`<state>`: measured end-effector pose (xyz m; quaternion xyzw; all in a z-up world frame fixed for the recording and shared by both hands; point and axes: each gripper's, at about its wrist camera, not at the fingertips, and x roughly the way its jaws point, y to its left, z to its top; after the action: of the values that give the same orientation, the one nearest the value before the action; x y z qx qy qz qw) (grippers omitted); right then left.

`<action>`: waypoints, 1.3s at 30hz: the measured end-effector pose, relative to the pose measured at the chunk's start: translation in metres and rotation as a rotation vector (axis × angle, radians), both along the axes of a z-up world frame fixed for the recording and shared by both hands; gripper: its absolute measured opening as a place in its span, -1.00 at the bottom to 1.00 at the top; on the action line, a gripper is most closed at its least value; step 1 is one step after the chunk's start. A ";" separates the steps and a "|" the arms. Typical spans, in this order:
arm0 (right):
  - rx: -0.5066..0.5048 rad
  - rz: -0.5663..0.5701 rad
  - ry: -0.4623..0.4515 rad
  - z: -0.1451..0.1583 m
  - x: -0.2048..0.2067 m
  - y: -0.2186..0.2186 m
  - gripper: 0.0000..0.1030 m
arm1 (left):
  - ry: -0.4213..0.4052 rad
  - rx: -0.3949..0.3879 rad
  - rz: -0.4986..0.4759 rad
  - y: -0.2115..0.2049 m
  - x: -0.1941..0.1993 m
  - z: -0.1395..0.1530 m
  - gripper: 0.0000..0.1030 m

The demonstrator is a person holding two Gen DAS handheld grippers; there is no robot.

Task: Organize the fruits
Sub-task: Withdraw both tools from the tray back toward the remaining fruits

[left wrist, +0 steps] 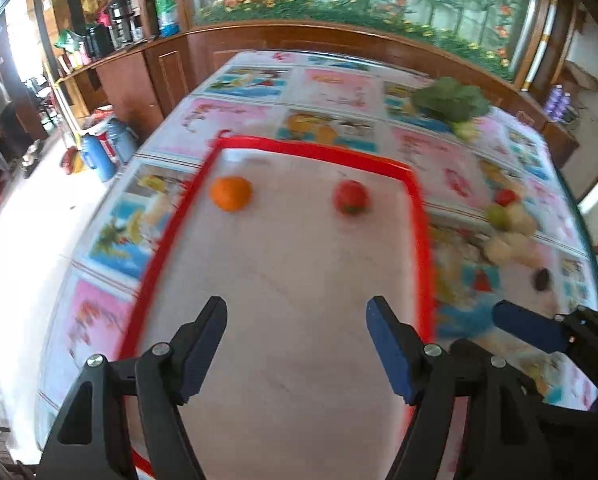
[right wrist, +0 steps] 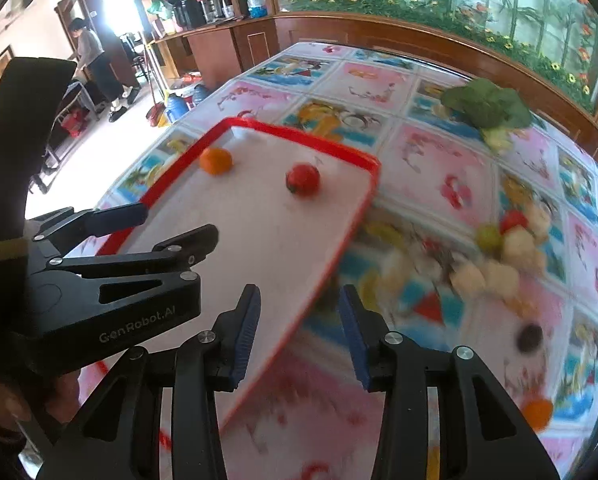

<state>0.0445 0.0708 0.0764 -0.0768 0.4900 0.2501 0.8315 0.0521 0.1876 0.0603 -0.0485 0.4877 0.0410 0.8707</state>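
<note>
Left wrist view: left hand-held gripper (left wrist: 295, 344) released, nothing between jaws, poised over tray (left wrist: 319, 148). Tray holds orange (left wrist: 231, 193) and tomato (left wrist: 351, 197), well apart, near far rim. Loose pile (left wrist: 507, 232) on table (left wrist: 331, 84), right of tray.

Right wrist view: right hand-held gripper (right wrist: 299, 334) slack, empty, above tray's near-right edge. Judged: fruits light, round, smooth, prone to roll; tomato soft. Pinch across widest part, gently.
</note>
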 end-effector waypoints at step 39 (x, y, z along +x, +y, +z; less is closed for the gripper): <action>0.085 -0.332 0.051 -0.041 -0.026 -0.237 -0.13 | 0.121 -0.001 -0.207 -0.159 -0.050 -0.035 0.54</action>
<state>0.0186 -0.1661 0.0353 0.0466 0.5059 0.1315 0.8512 0.0021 0.0289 0.0252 0.0042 0.5420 -0.0467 0.8391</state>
